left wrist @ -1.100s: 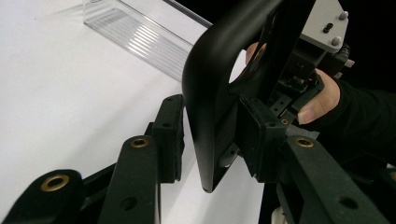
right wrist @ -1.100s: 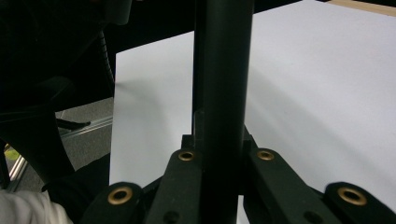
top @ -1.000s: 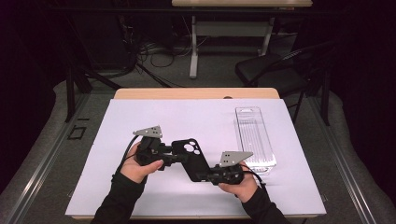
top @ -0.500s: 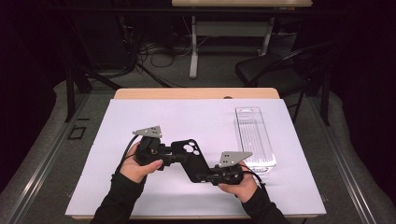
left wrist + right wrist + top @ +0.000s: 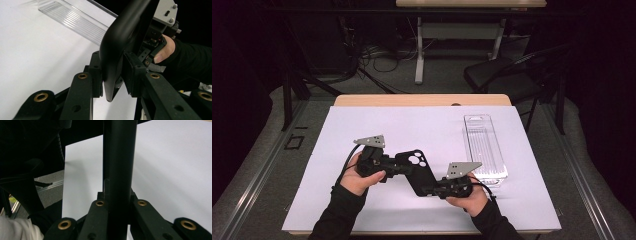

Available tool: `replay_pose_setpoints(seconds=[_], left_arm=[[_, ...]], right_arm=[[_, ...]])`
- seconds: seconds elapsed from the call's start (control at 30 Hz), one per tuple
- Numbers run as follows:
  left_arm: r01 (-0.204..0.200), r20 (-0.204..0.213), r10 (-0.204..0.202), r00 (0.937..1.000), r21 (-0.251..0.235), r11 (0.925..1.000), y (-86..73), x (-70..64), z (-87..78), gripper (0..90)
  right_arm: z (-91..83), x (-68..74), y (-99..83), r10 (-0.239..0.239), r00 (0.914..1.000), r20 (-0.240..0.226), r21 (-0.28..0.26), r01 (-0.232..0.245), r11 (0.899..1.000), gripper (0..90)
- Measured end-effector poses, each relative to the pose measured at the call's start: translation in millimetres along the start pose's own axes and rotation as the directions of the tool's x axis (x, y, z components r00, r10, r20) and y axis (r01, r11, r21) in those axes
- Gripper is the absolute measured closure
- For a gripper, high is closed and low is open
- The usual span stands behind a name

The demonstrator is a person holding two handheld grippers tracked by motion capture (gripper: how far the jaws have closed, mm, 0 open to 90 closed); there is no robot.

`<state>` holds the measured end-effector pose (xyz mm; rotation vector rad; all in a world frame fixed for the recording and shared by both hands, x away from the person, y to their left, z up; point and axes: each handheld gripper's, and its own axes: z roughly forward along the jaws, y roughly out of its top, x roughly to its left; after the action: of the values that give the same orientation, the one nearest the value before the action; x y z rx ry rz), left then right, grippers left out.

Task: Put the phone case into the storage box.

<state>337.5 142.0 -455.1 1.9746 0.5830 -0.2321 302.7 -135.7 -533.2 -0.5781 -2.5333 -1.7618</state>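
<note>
With both sets of jaws clamped on opposite ends of the black phone case (image 5: 416, 170), held above the white counter (image 5: 427, 135) beside the clear tray (image 5: 484, 147), the left gripper (image 5: 393, 169) and right gripper (image 5: 432, 190) should grip evenly, without twisting.

Showing as smooth black plastic with a soft sheen: case (image 5: 417, 167), held between both grippers. Appearing as matt black plastic with brass-coloured rivets: left gripper (image 5: 112, 77), right gripper (image 5: 117, 202). Reading as flat grey metal with small screws: plate (image 5: 463, 168). Looking like clear glossy plastic, ribbed along the floor: tray (image 5: 484, 147). Presenting as white, matt and smooth, paper-like: table cover (image 5: 422, 127). Showing as pale wood: table edge (image 5: 422, 100). Appearing as black cloth: sleeve (image 5: 192, 60).
</note>
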Motion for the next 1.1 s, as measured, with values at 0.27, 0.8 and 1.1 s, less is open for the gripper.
replay_pose_setpoints(seconds=[0.27, 0.8, 1.1], left_arm=[[-0.033, 0.023, 0.032, 0.9992, 0.029, 0.9990, 4.3, 2.9, 0.3, 72.3], [-0.059, 0.067, 0.057, 0.9961, 0.036, 0.9976, 7.0, 8.7, 1.6, 76.5], [-0.073, 0.080, 0.070, 0.9943, 0.033, 0.9968, 6.9, 10.2, 2.5, 79.7]], right_arm=[[0.0, -1.2, 0.2, 0.005, 0.9998, -0.017, 0.004, -0.005, 1.000, 87.7], [-1.3, -2.8, 0.2, 0.017, 0.9996, -0.022, 0.011, -0.017, 1.000, 87.7], [-1.5, -3.6, -0.1, 0.020, 0.9996, -0.019, 0.009, -0.020, 1.000, 87.6]])
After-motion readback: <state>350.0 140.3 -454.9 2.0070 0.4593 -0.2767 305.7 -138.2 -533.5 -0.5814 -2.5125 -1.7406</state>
